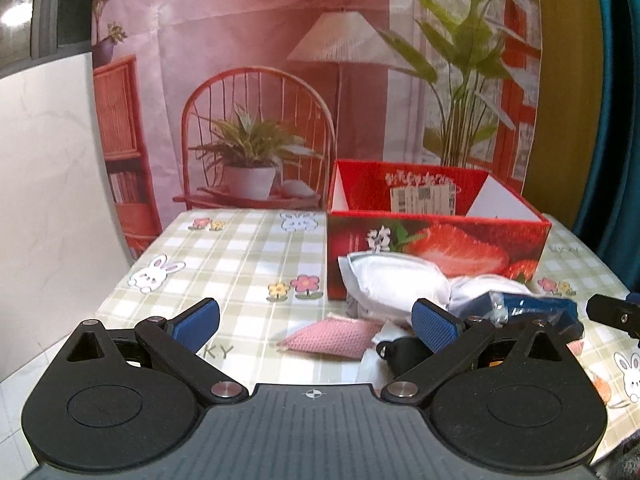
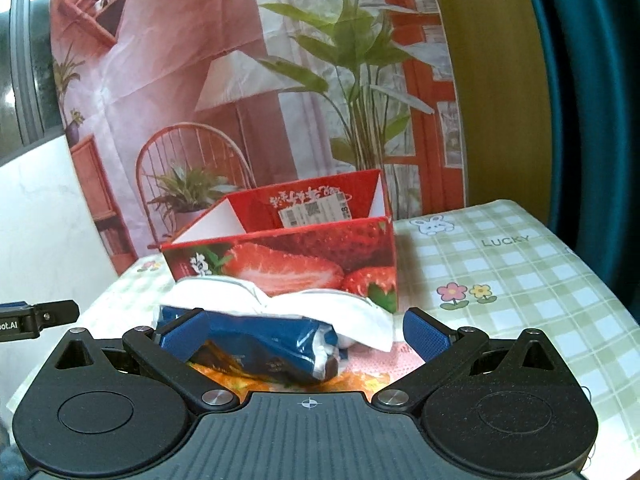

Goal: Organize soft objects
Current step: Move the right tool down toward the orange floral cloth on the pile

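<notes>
One strawberry-printed red box [image 1: 436, 248] on the counter, one shipping label [image 1: 424, 198] stuck inside it. In front of the box, two white padded pouches [image 1: 394, 280], side by side. One blue foil packet [image 2: 260, 340] lying over them, one pink knitted pouch [image 1: 330, 338], and two grippers in play: left gripper [image 1: 316, 322], right gripper [image 2: 306, 334]

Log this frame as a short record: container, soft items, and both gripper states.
container: strawberry box, open top, at the back of the table
soft items: white pouch, blue pack, pink pad, all outside the box, in front of it
left gripper: open, holding nothing
right gripper: open, blue pack between its fingers
</notes>
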### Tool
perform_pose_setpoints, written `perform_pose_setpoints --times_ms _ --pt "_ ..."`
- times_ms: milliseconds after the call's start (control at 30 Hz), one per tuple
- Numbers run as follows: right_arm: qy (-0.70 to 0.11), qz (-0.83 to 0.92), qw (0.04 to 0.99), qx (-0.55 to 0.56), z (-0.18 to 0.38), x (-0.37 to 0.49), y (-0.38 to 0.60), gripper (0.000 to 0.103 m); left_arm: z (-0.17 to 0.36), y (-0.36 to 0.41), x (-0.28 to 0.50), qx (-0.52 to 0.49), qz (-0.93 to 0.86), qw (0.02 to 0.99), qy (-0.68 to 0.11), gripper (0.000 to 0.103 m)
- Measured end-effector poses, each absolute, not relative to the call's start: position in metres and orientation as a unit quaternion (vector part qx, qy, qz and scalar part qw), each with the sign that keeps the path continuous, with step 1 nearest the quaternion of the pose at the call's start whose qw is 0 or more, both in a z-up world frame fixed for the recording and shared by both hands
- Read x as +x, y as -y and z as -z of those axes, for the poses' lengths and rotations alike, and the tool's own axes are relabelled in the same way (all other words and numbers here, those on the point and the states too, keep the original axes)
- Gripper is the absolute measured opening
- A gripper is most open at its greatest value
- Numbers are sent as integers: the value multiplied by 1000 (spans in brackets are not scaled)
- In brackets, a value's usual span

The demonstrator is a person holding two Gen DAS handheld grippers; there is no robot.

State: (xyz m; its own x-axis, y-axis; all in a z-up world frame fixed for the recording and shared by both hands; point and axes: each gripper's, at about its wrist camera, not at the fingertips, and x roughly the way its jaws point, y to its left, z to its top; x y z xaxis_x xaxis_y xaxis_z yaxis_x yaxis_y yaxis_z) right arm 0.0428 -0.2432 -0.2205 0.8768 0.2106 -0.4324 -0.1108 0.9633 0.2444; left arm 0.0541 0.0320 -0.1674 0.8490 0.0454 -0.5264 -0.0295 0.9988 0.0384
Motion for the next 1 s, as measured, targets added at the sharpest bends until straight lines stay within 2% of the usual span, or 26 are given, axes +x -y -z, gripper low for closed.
perform_pose_setpoints --times_ms 400,533,1000 --pt "-286 -102 949 91 230 49 233 103 185 -33 60 -16 23 944 -328 98" --pt "-287 -104 948 86 232 49 232 103 189 -33 61 -25 32 942 -334 94" --pt "-281 -132 949 60 229 46 225 102 196 -44 60 -62 34 932 -356 91"
